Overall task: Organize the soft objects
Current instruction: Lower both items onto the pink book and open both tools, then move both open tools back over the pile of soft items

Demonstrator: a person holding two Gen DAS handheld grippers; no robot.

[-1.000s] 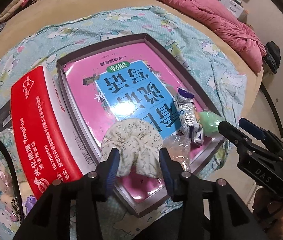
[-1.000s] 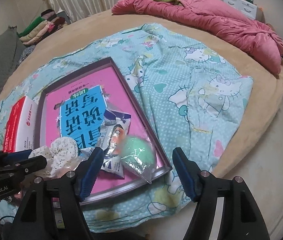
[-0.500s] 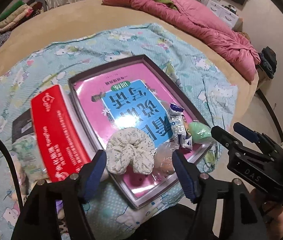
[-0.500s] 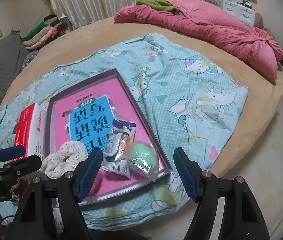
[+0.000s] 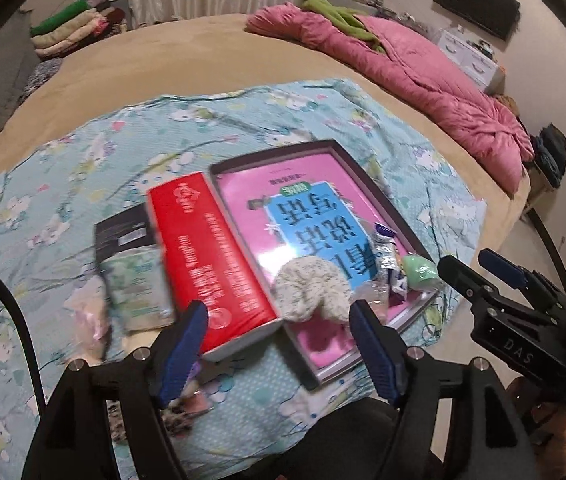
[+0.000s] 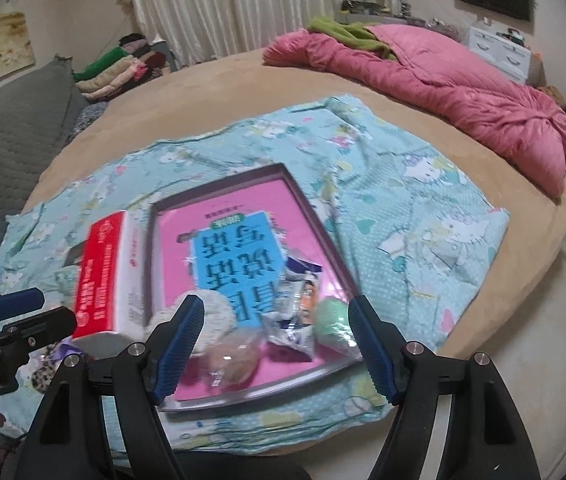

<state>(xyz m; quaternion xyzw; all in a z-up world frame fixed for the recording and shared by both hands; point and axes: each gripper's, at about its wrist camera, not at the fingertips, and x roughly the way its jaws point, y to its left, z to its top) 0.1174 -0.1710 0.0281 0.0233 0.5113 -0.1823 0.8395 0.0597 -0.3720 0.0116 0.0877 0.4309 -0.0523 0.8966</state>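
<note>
Tray holds scrunchie, snack packet, green ball.
Left gripper just opened, empty; right gripper spread, empty.

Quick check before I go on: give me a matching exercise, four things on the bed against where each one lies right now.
Things:
1. speckled scrunchie
2. red box
3. green sponge
4. pink quilt

Places:
A. on the blanket, against the tray's left wall
B. bunched along the far right edge of the bed
C. in the tray's near right corner
D. in the tray, at its near left end

Pairs: 1-D, 2-A, 3-C, 4-B

The tray sits on the patterned blanket.
</note>
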